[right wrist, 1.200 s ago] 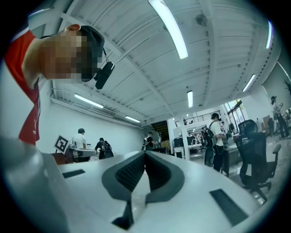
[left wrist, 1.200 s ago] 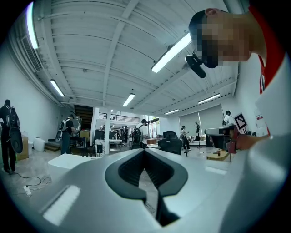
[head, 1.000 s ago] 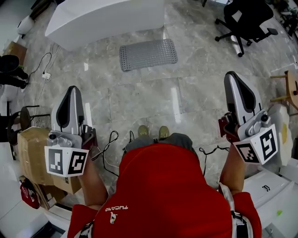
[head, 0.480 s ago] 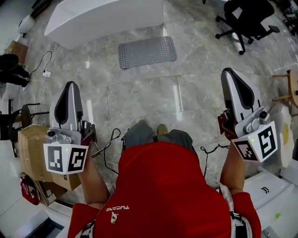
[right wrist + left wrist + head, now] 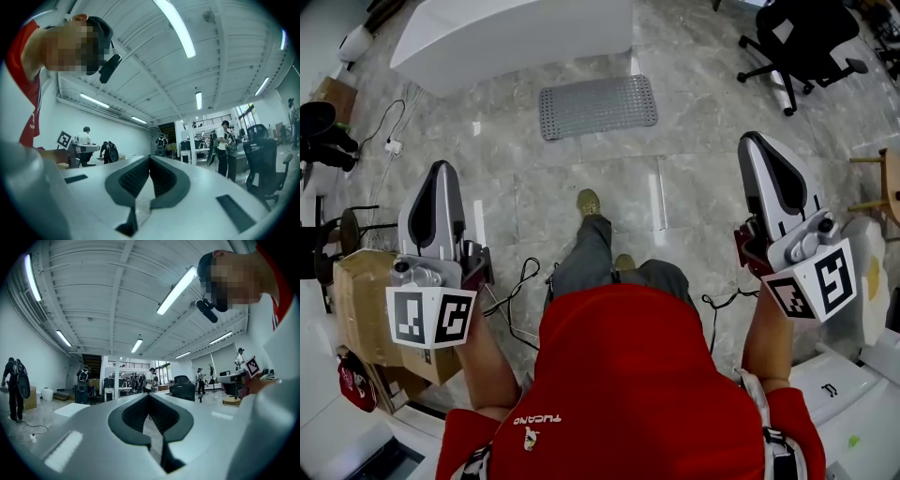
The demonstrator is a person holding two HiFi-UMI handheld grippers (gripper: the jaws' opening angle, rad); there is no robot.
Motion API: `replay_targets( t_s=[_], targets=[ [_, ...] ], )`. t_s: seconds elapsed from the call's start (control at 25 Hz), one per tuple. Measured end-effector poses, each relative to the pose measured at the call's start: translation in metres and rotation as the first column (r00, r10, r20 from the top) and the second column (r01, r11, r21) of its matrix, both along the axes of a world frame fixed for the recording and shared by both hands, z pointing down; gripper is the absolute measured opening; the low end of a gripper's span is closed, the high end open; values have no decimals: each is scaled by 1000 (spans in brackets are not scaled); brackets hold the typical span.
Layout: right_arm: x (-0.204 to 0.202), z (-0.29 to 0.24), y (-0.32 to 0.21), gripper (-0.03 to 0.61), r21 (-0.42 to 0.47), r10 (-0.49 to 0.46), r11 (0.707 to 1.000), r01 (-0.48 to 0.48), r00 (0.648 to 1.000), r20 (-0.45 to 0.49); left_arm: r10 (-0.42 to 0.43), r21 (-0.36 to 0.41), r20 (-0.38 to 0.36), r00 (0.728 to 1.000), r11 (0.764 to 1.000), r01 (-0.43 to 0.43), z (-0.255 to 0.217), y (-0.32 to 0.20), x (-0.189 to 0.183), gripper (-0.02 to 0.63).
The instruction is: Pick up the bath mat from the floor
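Observation:
The grey bath mat [image 5: 597, 106] lies flat on the marble floor ahead of me, just in front of a white table. My left gripper [image 5: 442, 169] is held level at the left, jaws shut with nothing in them; the left gripper view shows its closed tips [image 5: 149, 396]. My right gripper [image 5: 754, 142] is held level at the right, also shut and empty, tips [image 5: 150, 158] meeting in the right gripper view. Both are well short of the mat. My foot [image 5: 590, 202] is stepped forward between them.
A white table [image 5: 511, 36] stands beyond the mat. A black office chair [image 5: 800, 42] is at the far right, a wooden stool [image 5: 886, 178] at the right edge. Cardboard boxes [image 5: 364, 300] and cables [image 5: 517, 291] lie at my left. People stand across the hall.
One leg has swung forward toward the mat. Both grippers have drifted slightly forward with me, still shut.

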State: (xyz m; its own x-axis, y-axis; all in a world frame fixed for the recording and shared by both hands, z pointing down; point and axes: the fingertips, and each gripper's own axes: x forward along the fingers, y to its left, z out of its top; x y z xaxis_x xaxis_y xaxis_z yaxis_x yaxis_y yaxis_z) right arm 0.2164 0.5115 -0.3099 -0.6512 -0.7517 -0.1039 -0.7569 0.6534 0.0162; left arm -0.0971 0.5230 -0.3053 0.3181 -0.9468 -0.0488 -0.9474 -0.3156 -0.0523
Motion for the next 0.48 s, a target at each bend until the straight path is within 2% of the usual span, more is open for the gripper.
replay_targets(
  t_s=[0.48],
  targets=[
    [-19, 5, -59, 2, -7, 17, 1000, -17, 999, -33, 10, 2, -5, 1000, 1000, -10, 13, -65, -21, 5]
  ],
)
